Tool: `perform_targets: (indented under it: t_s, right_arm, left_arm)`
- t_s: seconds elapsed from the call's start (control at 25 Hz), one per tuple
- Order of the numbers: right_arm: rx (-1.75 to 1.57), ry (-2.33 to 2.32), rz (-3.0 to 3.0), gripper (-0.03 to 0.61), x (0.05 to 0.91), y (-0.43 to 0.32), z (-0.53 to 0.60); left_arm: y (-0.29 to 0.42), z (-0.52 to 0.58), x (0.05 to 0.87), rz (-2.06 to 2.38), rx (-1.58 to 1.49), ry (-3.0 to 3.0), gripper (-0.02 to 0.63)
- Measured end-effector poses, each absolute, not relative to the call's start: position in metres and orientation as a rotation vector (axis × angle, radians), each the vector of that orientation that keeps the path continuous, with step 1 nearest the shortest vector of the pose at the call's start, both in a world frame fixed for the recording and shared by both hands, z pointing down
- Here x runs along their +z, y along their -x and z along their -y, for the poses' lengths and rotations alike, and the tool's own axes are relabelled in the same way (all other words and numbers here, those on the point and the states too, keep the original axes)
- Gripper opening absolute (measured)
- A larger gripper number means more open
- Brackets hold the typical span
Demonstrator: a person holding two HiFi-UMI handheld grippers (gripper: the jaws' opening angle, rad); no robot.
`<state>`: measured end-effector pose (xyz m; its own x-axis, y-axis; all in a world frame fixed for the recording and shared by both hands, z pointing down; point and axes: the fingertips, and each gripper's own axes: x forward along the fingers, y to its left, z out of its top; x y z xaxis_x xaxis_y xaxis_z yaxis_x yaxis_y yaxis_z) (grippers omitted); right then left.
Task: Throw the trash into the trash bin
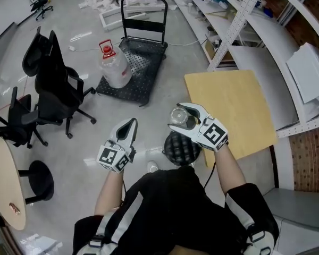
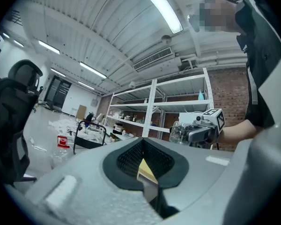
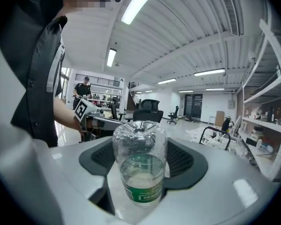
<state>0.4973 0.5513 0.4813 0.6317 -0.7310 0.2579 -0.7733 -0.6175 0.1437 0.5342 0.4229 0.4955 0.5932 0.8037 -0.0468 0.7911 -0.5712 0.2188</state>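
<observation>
In the head view my right gripper (image 1: 179,116) is shut on a clear plastic bottle (image 1: 176,118), held just above a round black mesh trash bin (image 1: 182,150) on the floor. In the right gripper view the bottle (image 3: 139,168) stands between the black pads (image 3: 182,162); it has a green label and a little water inside. My left gripper (image 1: 131,124) hangs to the left of the bin with its jaws together. In the left gripper view its pads (image 2: 131,159) meet, and a small yellow bit shows in the seam; I cannot tell what it is.
A flat trolley (image 1: 143,68) carrying a big water jug (image 1: 115,65) stands ahead on the grey floor. Black office chairs (image 1: 53,84) are at the left and a round wooden table (image 1: 5,179) near left. A yellow board (image 1: 234,110) lies under metal shelving (image 1: 244,15) at the right.
</observation>
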Motion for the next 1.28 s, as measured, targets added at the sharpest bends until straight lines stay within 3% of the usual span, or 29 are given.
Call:
perform_targets:
  t_s: [0.56, 1.28]
  right_arm:
    - [0.078, -2.445, 1.562, 0.321, 0.447, -0.465, -0.472]
    - [0.028, -2.226, 2.038, 0.321, 0.451, -0.362, -0.408]
  left_arm:
    - [-0.484, -0.338, 0.473, -0.931, -0.032, -2.775, 0.003]
    - [-0.333, -0.285, 0.481, -0.395, -0.024, -2.921, 0.003]
